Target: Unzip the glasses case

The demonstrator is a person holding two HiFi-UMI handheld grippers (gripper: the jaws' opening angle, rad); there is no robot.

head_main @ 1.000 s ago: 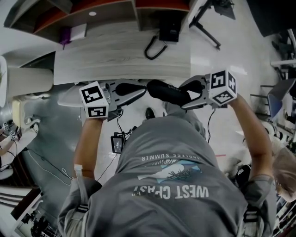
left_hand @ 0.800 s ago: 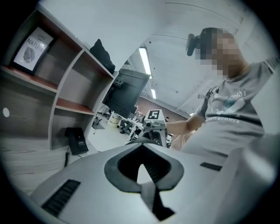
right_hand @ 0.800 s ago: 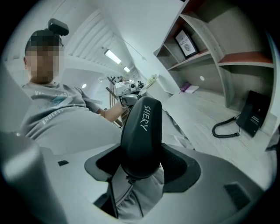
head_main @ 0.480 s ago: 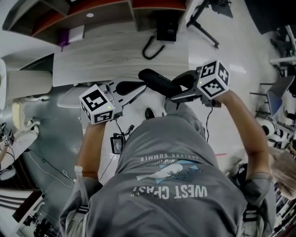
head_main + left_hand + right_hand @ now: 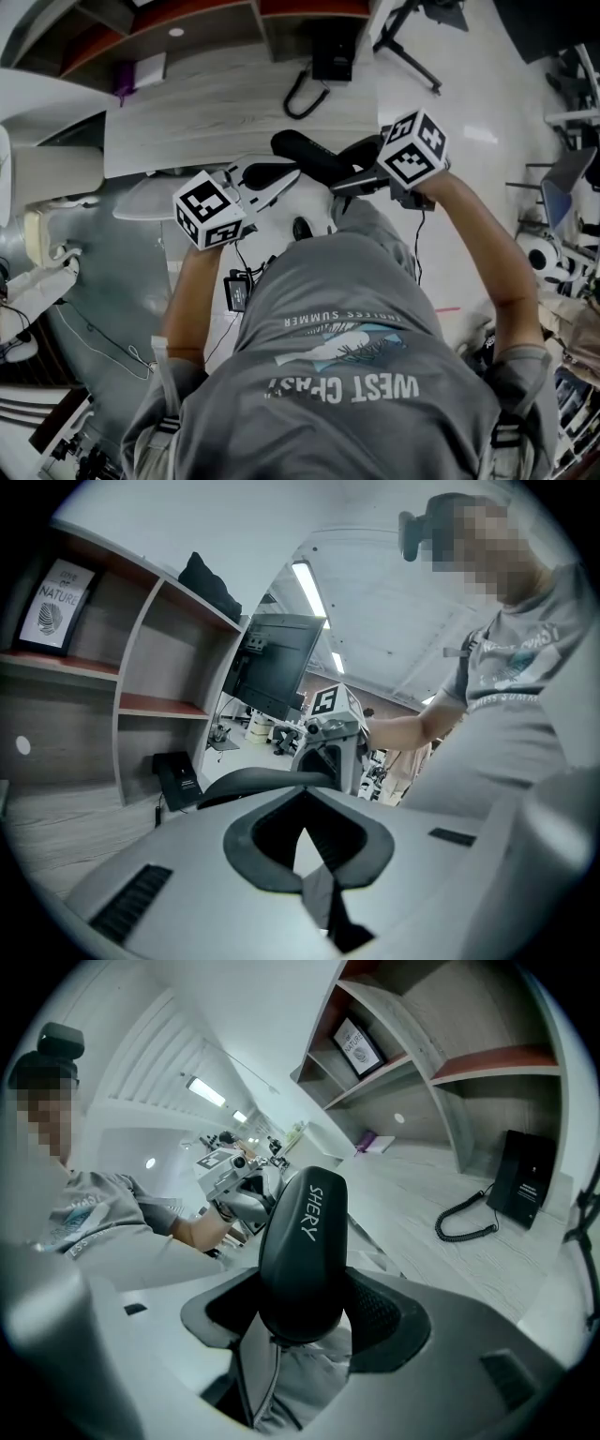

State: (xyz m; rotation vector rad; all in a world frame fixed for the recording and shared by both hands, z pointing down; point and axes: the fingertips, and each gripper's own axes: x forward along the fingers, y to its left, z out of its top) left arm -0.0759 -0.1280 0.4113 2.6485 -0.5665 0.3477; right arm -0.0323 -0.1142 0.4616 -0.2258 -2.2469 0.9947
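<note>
A black zip-up glasses case with white lettering is held above the desk's near edge by my right gripper, whose jaws are shut on one end of it. In the right gripper view the case sticks out straight ahead from between the jaws of the right gripper. My left gripper is shut, with its tip close under the case's free end. The left gripper view shows its own jaws closed with nothing visible between them; the case and the right gripper lie just beyond.
A light wooden desk lies ahead, with a black telephone and its coiled cord at the back. Shelves with a framed picture stand behind it. A small purple object sits at the desk's far left.
The right gripper has carried the case leftward and toward the desk while rolling. The left gripper has rolled and shifted slightly right, staying near the case's free end.
</note>
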